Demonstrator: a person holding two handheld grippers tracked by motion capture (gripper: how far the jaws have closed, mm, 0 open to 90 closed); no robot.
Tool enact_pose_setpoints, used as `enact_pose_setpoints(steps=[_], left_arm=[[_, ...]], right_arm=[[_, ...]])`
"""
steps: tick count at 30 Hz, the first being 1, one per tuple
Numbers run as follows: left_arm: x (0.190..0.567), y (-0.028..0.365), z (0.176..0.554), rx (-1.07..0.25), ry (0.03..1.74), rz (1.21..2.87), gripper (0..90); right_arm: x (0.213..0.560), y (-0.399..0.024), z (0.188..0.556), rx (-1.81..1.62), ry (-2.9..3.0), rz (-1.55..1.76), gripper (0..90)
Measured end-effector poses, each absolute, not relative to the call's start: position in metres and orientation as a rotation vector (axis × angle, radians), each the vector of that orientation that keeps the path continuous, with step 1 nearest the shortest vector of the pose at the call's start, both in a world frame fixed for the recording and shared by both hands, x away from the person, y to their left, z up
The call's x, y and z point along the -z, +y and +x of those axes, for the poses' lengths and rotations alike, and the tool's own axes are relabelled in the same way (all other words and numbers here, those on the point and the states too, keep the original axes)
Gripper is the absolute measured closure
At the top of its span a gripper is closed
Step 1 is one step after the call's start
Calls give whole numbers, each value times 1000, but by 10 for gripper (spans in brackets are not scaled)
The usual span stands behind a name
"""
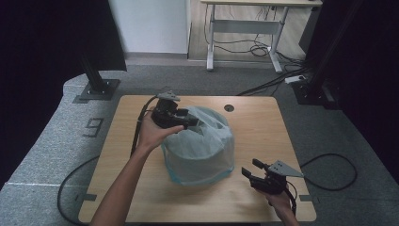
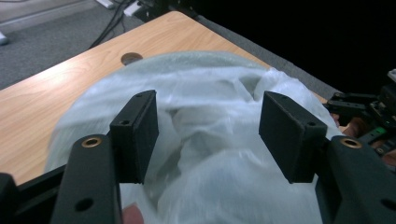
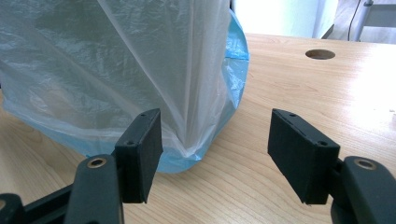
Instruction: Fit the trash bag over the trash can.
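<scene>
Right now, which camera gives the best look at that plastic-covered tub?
The high view: the whole plastic-covered tub shows, standing mid-table. The left gripper view looks down on its crumpled top between open fingers. The right gripper view shows its lower side and blue hem.

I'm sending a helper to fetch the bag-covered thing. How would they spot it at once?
Look at the wooden table; near its middle stands a rounded bin under a thin, see-through white plastic bag with a blue hem at the base. It is the bulky, crinkled thing there, between the left tool and the right tool.
</scene>
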State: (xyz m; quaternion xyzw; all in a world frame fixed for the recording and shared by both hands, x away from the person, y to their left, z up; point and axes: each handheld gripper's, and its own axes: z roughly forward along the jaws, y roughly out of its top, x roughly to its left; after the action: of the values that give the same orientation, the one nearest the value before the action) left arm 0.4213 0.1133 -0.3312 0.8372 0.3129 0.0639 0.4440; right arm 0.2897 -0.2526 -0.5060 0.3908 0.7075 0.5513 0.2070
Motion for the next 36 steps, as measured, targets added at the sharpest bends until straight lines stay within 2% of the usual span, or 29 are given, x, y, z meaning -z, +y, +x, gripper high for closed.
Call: enact_pose_setpoints(steps=[11,20,29,36], left_arm=[[332,70,459,-129,788,2185,387],[349,55,470,-69,797,2283,387],[364,42,474,-65,826,2400,392],[369,38,475,-56,828,2423,391]], right_arm=[[504,-260,289,-1534,1953,1111,346],[504,-264,287,-1537,1946,1119,345],[504,-263,287,-1538,1952,1113,346],[504,-265,287,-1538,1953,1118,346]])
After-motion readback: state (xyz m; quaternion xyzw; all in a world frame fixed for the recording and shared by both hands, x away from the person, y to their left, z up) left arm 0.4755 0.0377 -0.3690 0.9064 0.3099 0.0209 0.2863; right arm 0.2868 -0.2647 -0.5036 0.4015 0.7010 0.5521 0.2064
